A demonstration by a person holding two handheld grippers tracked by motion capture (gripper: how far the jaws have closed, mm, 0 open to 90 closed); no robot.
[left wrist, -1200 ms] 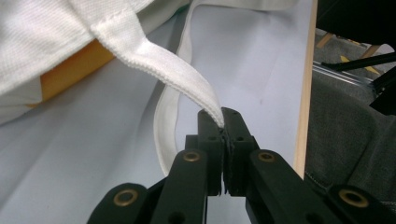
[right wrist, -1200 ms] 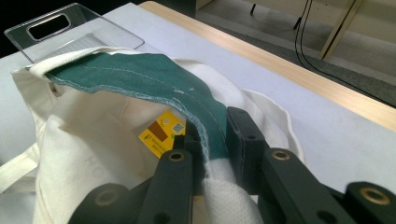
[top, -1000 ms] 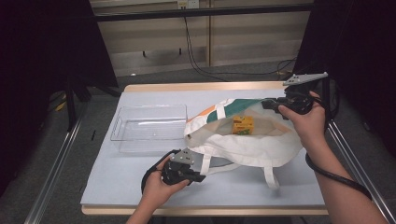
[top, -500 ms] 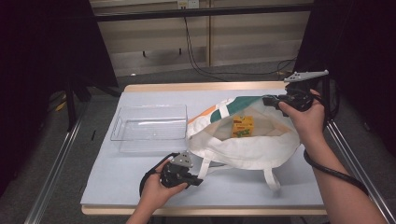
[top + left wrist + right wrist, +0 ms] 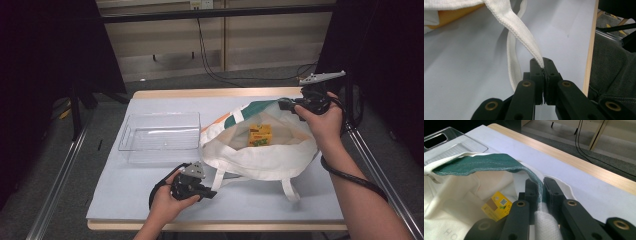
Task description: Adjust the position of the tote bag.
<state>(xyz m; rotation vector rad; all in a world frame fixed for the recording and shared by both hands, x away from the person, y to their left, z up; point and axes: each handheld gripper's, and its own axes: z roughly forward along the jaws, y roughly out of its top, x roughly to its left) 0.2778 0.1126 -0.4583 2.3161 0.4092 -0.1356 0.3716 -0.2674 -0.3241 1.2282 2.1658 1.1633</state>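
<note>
The tote bag [image 5: 260,147] is lying open on the bench [image 5: 150,195] beside the clear bin [image 5: 160,137]. The left hand-held gripper [image 5: 206,192] is clamping a near strap [image 5: 524,37]; the right hand-held gripper [image 5: 286,105] is pinching the far green rim [image 5: 486,163]. The yellow box [image 5: 260,135] is sitting inside between them, nearer the right.

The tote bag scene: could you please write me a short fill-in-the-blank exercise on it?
1. The left tool is shut on the bag's white ____.
2. The right tool grips the bag's ____ rim.
3. Inside the bag lies a ____ box.
4. Left of the bag stands a clear ____.

Missing words: strap; green; yellow; bin
</note>
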